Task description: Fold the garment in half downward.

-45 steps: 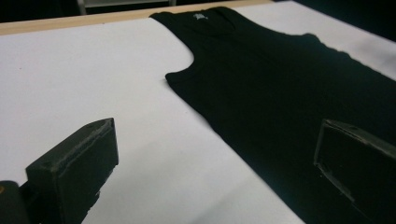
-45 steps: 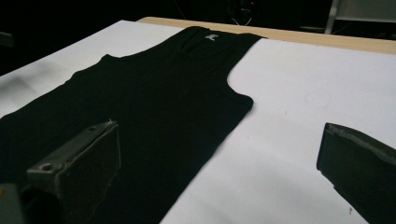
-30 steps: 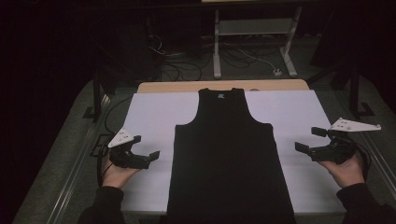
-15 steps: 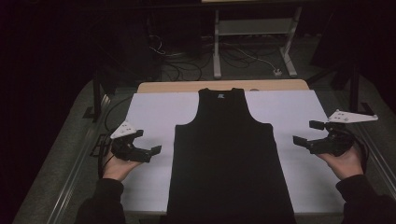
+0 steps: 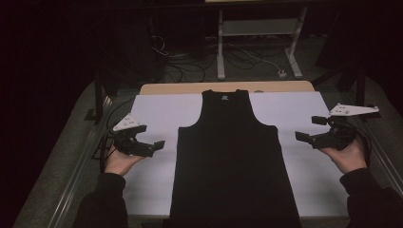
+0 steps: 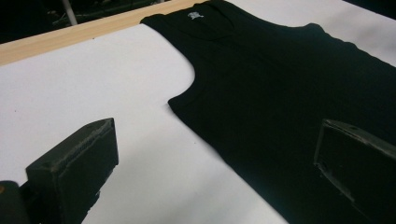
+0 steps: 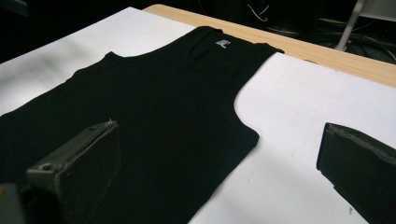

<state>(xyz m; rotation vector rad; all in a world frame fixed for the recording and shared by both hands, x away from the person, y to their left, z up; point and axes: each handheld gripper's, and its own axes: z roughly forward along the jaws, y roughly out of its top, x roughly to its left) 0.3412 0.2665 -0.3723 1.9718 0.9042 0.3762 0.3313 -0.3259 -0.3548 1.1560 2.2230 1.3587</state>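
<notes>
Flat on its back in the middle of the white-covered counter (image 5: pixel 157 114): a black sleeveless cotton tank top (image 5: pixel 233 161), neck and small white label toward the far wooden edge (image 5: pixel 190 88), hem toward the person, spread smooth with both side seams exposed, presumably so each edge can be reached cleanly for a fold. Left gripper (image 5: pixel 151 145) held low just off the garment's left side, cradled in an upturned hand (image 5: pixel 121 160), jaws spread wide and holding nothing. Right gripper (image 5: pixel 310 129) mirrored off the right side, well clear of the fabric, likewise gaping and empty, grey three-cornered plate (image 5: pixel 352 110) riding on top. From the left gripper view, tank top (image 6: pixel 289 93) running under the far jaw, armhole curve right ahead; from the right gripper view, tank top (image 7: pixel 154 121) below the near jaw, armhole edge between the two. Symmetric stance, one tool per side, likely lined up to pinch both edges together. Nothing touching cloth yet; looks like the very start of a fold. Thin jersey, so liable to drag and wrinkle if pinched unevenly.
</notes>
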